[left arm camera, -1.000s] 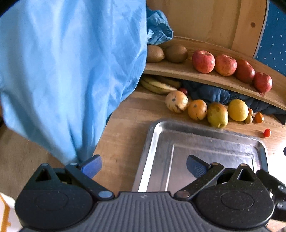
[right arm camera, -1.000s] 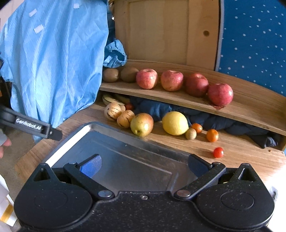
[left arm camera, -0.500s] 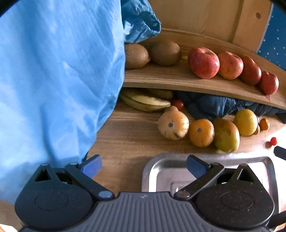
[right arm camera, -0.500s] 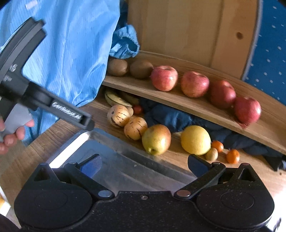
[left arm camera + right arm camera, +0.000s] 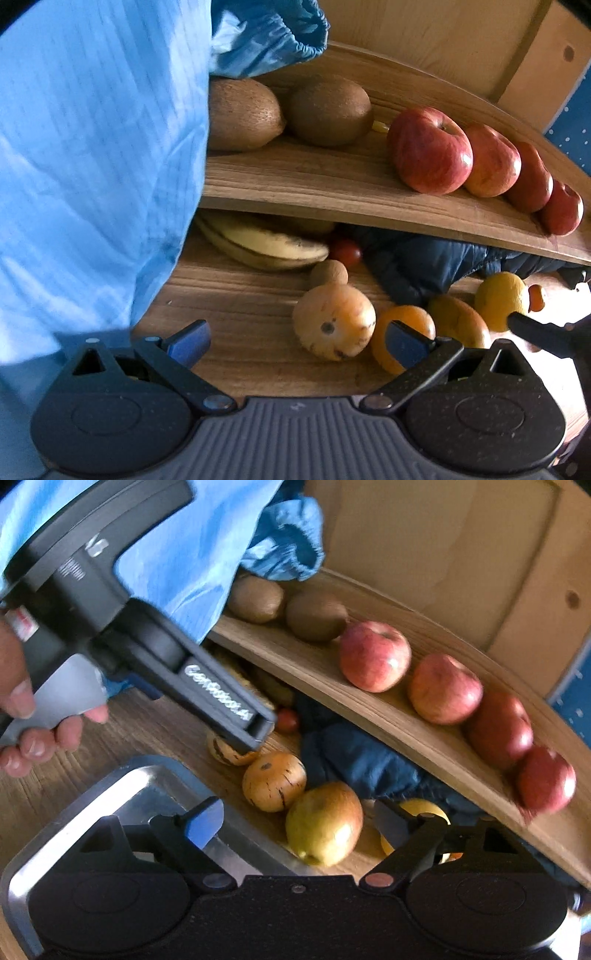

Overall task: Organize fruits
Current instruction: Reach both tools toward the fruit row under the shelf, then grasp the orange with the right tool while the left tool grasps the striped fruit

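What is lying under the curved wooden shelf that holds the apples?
Under the curved wooden shelf lie yellow bananas, a small red tomato and a crumpled dark blue cloth. The hanging light blue fabric covers the bananas' left ends; anything further back is shadowed.

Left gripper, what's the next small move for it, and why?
Probably ease the left gripper forward to straddle the striped melon: it is open and empty, the melon lies just ahead between its fingers, and the tray has bare metal showing.

White lettering runs along the left tool [image 5: 255, 734] arm (blurred, roughly "CenRobot.AI"); no other text is legible.
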### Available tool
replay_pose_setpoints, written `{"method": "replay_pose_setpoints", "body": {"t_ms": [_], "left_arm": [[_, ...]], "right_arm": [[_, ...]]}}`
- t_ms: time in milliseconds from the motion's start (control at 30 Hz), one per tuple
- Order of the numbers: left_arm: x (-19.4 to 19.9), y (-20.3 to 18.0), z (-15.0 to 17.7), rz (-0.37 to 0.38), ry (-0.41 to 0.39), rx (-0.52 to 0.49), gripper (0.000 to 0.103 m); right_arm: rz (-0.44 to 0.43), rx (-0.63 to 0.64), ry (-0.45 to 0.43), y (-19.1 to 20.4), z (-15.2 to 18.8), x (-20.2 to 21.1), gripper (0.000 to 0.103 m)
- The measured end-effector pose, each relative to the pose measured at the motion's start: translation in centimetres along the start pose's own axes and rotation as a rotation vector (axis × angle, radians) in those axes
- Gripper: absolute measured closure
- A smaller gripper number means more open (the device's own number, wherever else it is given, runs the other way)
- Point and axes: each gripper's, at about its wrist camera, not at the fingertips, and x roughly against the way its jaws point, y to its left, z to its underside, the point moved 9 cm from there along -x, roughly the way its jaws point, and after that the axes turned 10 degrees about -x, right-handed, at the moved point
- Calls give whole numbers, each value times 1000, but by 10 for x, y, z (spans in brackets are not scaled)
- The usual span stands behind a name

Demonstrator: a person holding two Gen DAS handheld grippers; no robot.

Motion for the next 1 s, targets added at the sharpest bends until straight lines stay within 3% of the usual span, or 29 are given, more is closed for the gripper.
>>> {"method": "replay_pose_setpoints", "body": {"t_ms": [567,1000], "left_arm": [[-18,1,-1,126,49,55,15],[-16,6,-6,184,46,90,38]], "right_arm": [[-14,227,78,22,-10,-30,40],[-20,277,120,32,-14,-48,46]]}}
